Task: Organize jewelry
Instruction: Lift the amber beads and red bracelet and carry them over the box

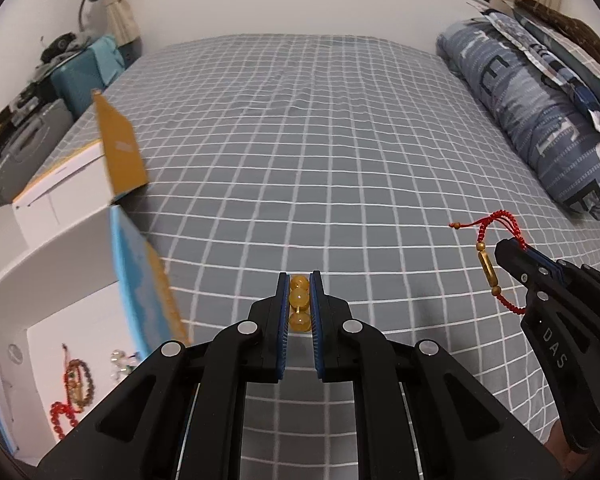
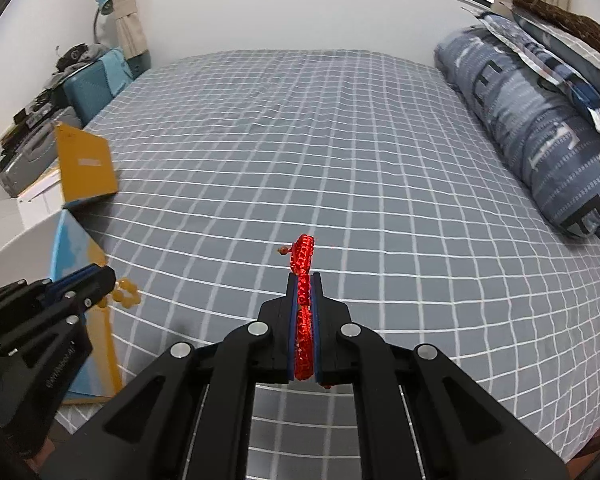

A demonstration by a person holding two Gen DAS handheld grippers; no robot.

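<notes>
- The left gripper [image 1: 299,280] has its blue-padded fingers [image 1: 283,308] nearly together, clamped on an amber bead bracelet [image 1: 299,300]; three beads show in the narrow gap, low centre of the left wrist view.
- The right gripper [image 2: 304,280] is pinched tight on a red braided cord bracelet [image 2: 303,300], whose loop sticks up past the fingertips.
- In the left wrist view that red bracelet hangs at the right edge, with a gold tube bead [image 1: 487,266].
- Both are held above the grey checked bedsheet [image 1: 300,140].
- An open white box [image 1: 60,280] at lower left holds other bracelets [image 1: 76,376].

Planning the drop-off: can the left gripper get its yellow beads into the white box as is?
Probably yes. The left gripper, shut on the yellow bead bracelet, sits right beside the white box, whose flaps stand open; nothing lies between them.
</notes>
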